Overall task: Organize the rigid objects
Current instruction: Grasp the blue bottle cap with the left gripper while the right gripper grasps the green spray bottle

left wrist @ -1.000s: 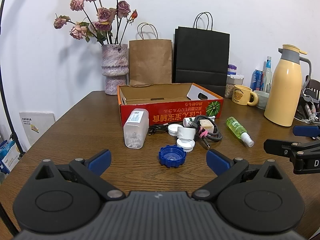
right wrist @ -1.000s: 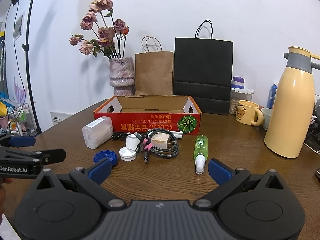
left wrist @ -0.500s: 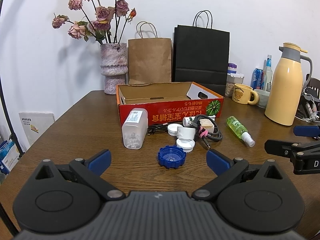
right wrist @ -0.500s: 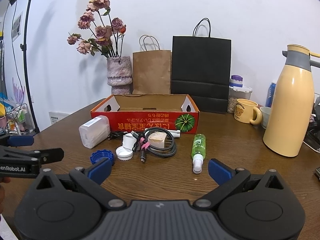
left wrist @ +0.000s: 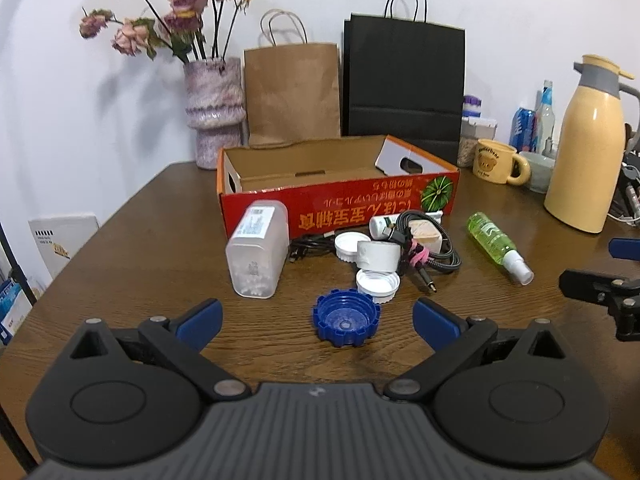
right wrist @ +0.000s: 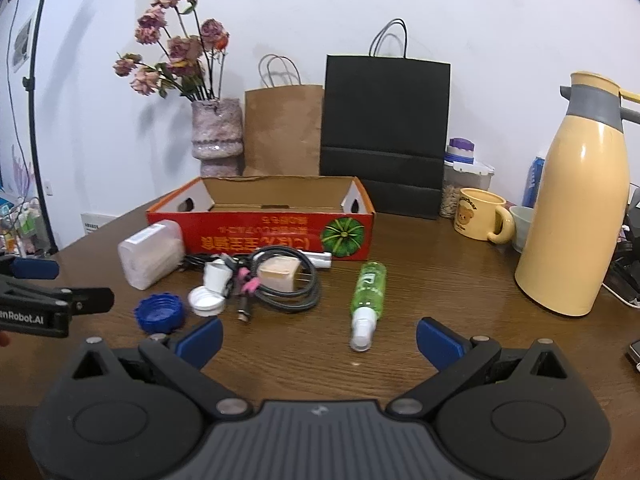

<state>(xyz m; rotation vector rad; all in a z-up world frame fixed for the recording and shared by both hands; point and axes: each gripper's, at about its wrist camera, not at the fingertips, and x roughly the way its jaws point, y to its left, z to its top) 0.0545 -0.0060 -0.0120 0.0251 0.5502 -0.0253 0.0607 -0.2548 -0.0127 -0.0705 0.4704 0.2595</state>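
A red cardboard box (left wrist: 340, 208) (right wrist: 260, 236) stands open-topped mid-table. In front of it lie a clear plastic container (left wrist: 258, 254) (right wrist: 150, 252), a blue cap (left wrist: 346, 317) (right wrist: 160, 313), white caps (left wrist: 378, 282) (right wrist: 206, 300), a small white bottle (left wrist: 378, 256), a coiled cable with a charger (left wrist: 424, 240) (right wrist: 280, 276) and a green spray bottle (left wrist: 498, 246) (right wrist: 368, 296). My left gripper (left wrist: 316, 322) is open just short of the blue cap. My right gripper (right wrist: 318, 336) is open, with the spray bottle's nozzle between its fingers' line.
On the wooden table (left wrist: 140, 248) behind the box are a flower vase (left wrist: 214, 112), a brown bag (left wrist: 292, 92) and a black bag (left wrist: 404, 88). A yellow thermos (right wrist: 576, 224), a bear mug (right wrist: 480, 214) and jars occupy the right side.
Both grippers have shifted slightly forward and both stay open. The objects on the table have not moved.
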